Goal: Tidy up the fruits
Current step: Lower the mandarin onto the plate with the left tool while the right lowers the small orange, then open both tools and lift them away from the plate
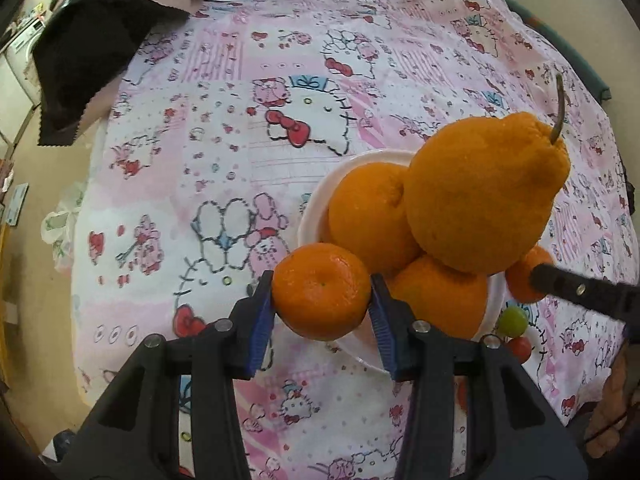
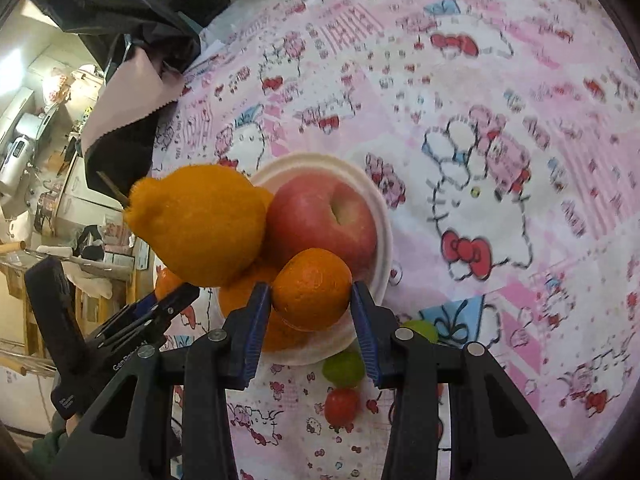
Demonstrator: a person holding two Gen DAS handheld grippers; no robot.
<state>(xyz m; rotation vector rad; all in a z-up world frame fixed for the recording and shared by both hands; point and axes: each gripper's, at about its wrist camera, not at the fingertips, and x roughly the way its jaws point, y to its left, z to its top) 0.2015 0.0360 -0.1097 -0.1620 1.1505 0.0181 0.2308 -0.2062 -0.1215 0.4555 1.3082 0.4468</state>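
While each tool clamps a mandarin — the left tool (image 1: 322,304) on the left mandarin (image 1: 322,291), the right tool (image 2: 311,304) on the right mandarin (image 2: 312,289) — both hover at the white bowl (image 2: 380,216), heaped with a dekopon (image 2: 200,224) and an apple (image 2: 320,216) on the table (image 1: 200,160). This looks like the placing step; next, each needs a stable gap, since the pile may roll.

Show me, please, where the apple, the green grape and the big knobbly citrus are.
apple (image 2: 320,220): right wrist view, red upper skin.
green grape (image 2: 343,369): right wrist view, middle.
big knobbly citrus (image 1: 484,196): left wrist view, broad side.
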